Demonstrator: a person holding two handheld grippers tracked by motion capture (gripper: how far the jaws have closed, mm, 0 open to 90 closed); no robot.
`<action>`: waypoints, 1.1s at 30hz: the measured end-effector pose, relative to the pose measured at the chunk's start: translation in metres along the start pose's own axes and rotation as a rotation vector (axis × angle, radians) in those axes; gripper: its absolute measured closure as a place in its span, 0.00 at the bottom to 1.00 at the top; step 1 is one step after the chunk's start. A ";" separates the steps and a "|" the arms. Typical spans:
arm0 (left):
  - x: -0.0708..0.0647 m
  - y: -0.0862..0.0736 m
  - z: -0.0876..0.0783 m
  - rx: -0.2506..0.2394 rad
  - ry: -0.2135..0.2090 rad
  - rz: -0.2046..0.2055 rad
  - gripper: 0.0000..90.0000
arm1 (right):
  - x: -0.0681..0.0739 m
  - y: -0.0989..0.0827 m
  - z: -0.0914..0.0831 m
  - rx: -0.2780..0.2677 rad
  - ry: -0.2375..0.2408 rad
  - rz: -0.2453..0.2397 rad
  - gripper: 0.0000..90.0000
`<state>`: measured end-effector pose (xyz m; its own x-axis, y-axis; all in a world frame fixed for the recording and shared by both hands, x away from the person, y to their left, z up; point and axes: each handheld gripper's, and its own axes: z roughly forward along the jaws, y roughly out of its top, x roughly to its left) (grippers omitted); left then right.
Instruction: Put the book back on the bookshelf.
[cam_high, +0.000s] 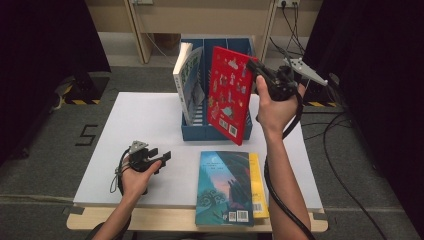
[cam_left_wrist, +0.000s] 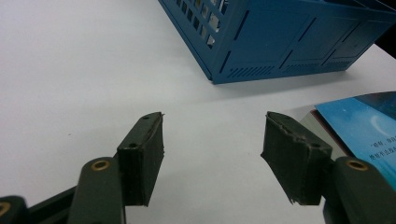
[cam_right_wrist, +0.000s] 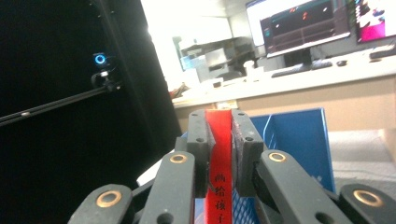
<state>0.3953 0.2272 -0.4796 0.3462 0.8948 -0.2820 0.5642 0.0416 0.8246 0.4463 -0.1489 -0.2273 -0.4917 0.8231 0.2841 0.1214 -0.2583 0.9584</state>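
Note:
My right gripper (cam_high: 254, 66) is shut on the top corner of a red book (cam_high: 228, 95), which hangs tilted over the right side of the blue file rack (cam_high: 200, 131). In the right gripper view the red book (cam_right_wrist: 219, 158) is edge-on, pinched between the pads (cam_right_wrist: 200, 140). A white and green book (cam_high: 189, 80) stands leaning in the rack's left slot. My left gripper (cam_high: 161, 158) rests on the white table (cam_high: 135, 125) at the front left, open, with nothing between its fingertips (cam_left_wrist: 142, 158). The blue rack (cam_left_wrist: 285, 42) lies ahead of it.
A teal book (cam_high: 222, 187) lies flat on a yellow one (cam_high: 258, 185) at the table's front edge, overhanging it; its corner (cam_left_wrist: 369, 130) lies right of the left jaws. Cables trail on the floor at the right. Black curtains flank the table.

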 end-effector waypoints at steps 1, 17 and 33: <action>0.000 0.000 0.000 -0.003 0.001 -0.002 0.42 | 0.000 0.000 0.000 0.000 0.000 0.000 0.90; 0.004 -0.004 -0.003 -0.007 0.010 -0.014 0.42 | 0.006 0.000 0.057 -0.020 -0.103 -0.089 0.90; 0.006 -0.007 -0.003 0.007 0.014 -0.019 0.41 | 0.002 -0.013 0.098 -0.011 -0.168 -0.146 0.90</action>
<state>0.3910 0.2332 -0.4852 0.3248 0.8999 -0.2911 0.5758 0.0561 0.8157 0.5284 -0.0945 -0.2361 -0.3524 0.9248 0.1433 0.0497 -0.1344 0.9897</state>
